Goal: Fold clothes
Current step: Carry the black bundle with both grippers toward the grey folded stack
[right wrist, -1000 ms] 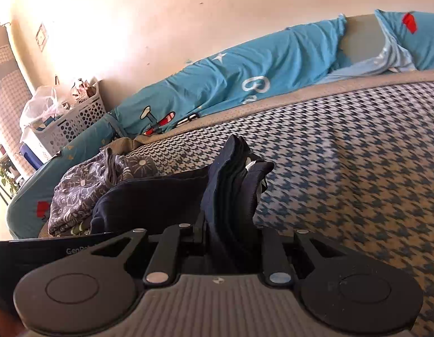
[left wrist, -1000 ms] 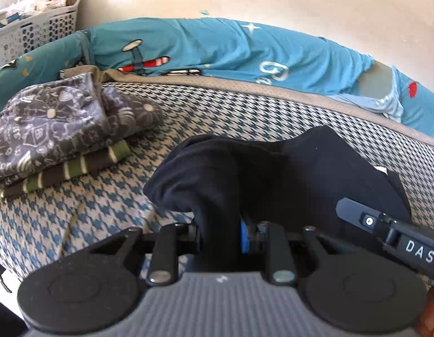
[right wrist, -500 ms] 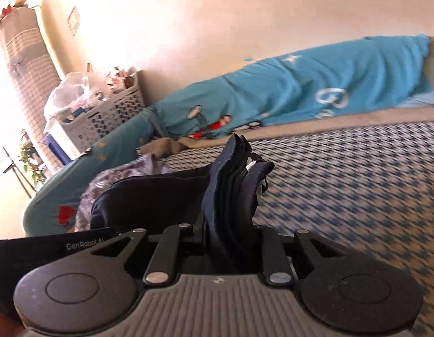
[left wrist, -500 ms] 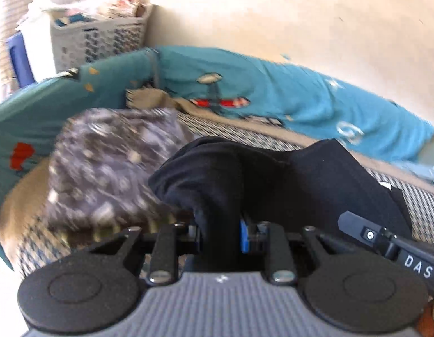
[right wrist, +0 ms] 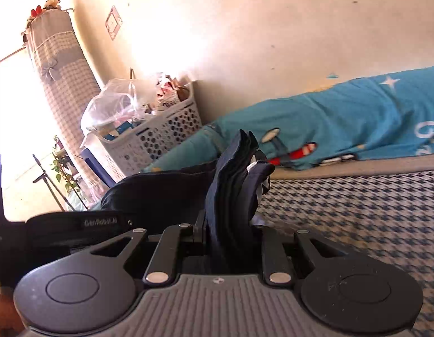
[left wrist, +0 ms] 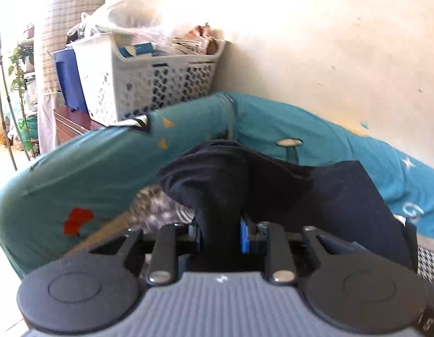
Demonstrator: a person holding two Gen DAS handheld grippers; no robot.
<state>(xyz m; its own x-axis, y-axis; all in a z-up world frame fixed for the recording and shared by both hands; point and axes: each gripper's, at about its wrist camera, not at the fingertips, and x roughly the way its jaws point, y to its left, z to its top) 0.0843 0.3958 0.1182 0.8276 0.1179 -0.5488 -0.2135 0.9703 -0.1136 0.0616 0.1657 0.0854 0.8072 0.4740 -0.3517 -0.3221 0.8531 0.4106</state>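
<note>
Now both tongs (left wrist: 220, 236) (right wrist: 231, 236) on navy garment (left wrist: 329, 196).

I see left gripper (left wrist: 220, 233) and right gripper (right wrist: 231, 233) side by side, both angled slightly downward, jaws clamped on dark garment (left wrist: 315, 193).

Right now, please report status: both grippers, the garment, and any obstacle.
Left gripper shut on dark garment. Right gripper shut on it too. Garment bunched between both, above the bed. Nothing in the way.
</note>
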